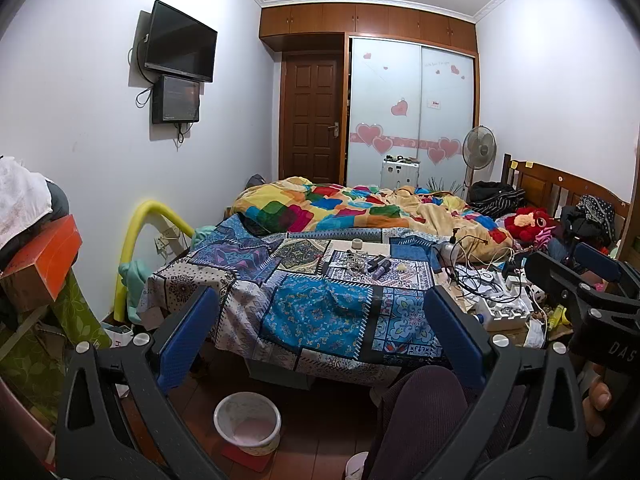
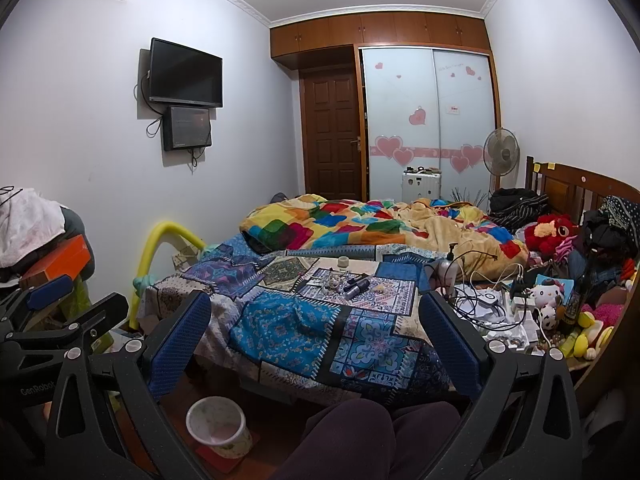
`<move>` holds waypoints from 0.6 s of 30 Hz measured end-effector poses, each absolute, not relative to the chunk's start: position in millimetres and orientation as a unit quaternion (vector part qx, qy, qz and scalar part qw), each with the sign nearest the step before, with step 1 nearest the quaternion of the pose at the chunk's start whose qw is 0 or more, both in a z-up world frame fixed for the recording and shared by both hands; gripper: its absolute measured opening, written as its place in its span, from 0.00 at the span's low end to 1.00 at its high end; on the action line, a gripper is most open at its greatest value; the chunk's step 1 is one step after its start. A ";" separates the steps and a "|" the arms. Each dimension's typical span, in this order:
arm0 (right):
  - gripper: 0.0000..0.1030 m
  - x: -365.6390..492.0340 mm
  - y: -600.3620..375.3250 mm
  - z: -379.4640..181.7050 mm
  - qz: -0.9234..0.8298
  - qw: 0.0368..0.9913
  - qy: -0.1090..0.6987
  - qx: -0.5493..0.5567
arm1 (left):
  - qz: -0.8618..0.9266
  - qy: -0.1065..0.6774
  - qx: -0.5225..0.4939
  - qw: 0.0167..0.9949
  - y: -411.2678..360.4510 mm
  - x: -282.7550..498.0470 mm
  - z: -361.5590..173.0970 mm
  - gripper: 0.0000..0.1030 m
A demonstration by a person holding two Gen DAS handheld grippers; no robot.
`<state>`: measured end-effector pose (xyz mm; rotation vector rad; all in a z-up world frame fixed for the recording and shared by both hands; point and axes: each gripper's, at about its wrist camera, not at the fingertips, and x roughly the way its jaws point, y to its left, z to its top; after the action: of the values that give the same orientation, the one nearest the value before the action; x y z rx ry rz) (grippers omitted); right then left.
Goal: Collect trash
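My left gripper (image 1: pixel 320 316) is open and empty, held above the floor in front of the bed. My right gripper (image 2: pixel 316 320) is open and empty beside it; it also shows at the right edge of the left wrist view (image 1: pixel 576 276). A small crumpled beige scrap (image 1: pixel 401 267) lies on the patterned blue bedspread (image 1: pixel 320 312), also seen in the right wrist view (image 2: pixel 380 289). Near it lie dark tube-shaped items (image 1: pixel 380 268) and a tape roll (image 1: pixel 356 244). A white trash bin (image 1: pixel 247 420) stands on the floor below the grippers, also in the right wrist view (image 2: pixel 216 426).
A colourful quilt (image 1: pixel 340 208) is heaped at the far end of the bed. Cables, chargers and white boxes (image 1: pixel 492 292) crowd the right side, with plush toys (image 2: pixel 552 232) and clothes. An orange box (image 1: pixel 52 264) and a yellow foam tube (image 1: pixel 132 248) stand left. My knee (image 1: pixel 420 412) is below.
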<state>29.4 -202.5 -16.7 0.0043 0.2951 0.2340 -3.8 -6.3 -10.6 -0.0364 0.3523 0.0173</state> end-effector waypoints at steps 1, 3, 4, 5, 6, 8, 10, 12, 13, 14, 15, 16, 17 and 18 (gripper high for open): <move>1.00 29.3 -202.3 -16.8 0.116 0.982 0.147 0.002 | 0.009 0.175 -0.019 0.984 -6.5 -3.8 -10.9 1.00; 1.00 29.2 -202.4 -16.9 0.116 0.982 0.147 0.002 | 0.008 0.175 -0.019 0.984 -6.4 -4.0 -10.8 1.00; 1.00 29.2 -202.1 -16.8 0.116 0.982 0.147 0.002 | 0.009 0.175 -0.019 0.984 -6.5 -4.0 -11.0 1.00; 1.00 29.2 -202.1 -16.8 0.116 0.982 0.147 0.002 | 0.009 0.175 -0.019 0.984 -7.1 -4.2 -11.4 1.00; 1.00 29.2 -202.1 -16.8 0.116 0.982 0.147 0.002 | 0.008 0.175 -0.019 0.984 -6.9 -4.3 -11.5 1.00; 1.00 29.1 -202.0 -16.7 0.116 0.982 0.147 0.002 | 0.008 0.175 -0.019 0.984 -7.0 -4.1 -11.5 1.00; 1.00 29.0 -202.0 -16.6 0.116 0.982 0.147 0.002 | 0.008 0.175 -0.019 0.984 -6.5 -4.0 -11.3 1.00; 1.00 29.0 -201.9 -16.6 0.116 0.982 0.146 0.002 | 0.008 0.175 -0.019 0.984 -6.2 -4.1 -11.1 1.00; 1.00 29.1 -201.8 -16.8 0.116 0.982 0.146 0.002 | 0.008 0.175 -0.019 0.984 -6.0 -4.0 -11.0 1.00; 1.00 29.2 -201.9 -17.0 0.116 0.982 0.146 0.002 | 0.008 0.175 -0.019 0.984 -6.3 -4.2 -11.6 1.00; 1.00 29.3 -201.8 -17.3 0.116 0.982 0.147 0.002 | 0.008 0.175 -0.020 0.984 -5.9 -4.0 -11.0 1.00; 1.00 29.3 -201.7 -17.3 0.116 0.982 0.147 0.002 | 0.008 0.175 -0.020 0.984 -5.9 -4.0 -11.0 1.00; 1.00 29.4 -201.7 -17.5 0.116 0.982 0.147 0.002 | 0.009 0.175 -0.020 0.984 -6.0 -4.0 -11.0 1.00; 1.00 29.4 -201.7 -17.6 0.116 0.982 0.147 0.002 | 0.008 0.175 -0.020 0.984 -5.9 -4.0 -11.1 1.00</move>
<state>29.4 -201.7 -17.6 0.0037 0.2959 0.2334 -4.0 -5.9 -11.1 -0.0400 0.3517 0.0167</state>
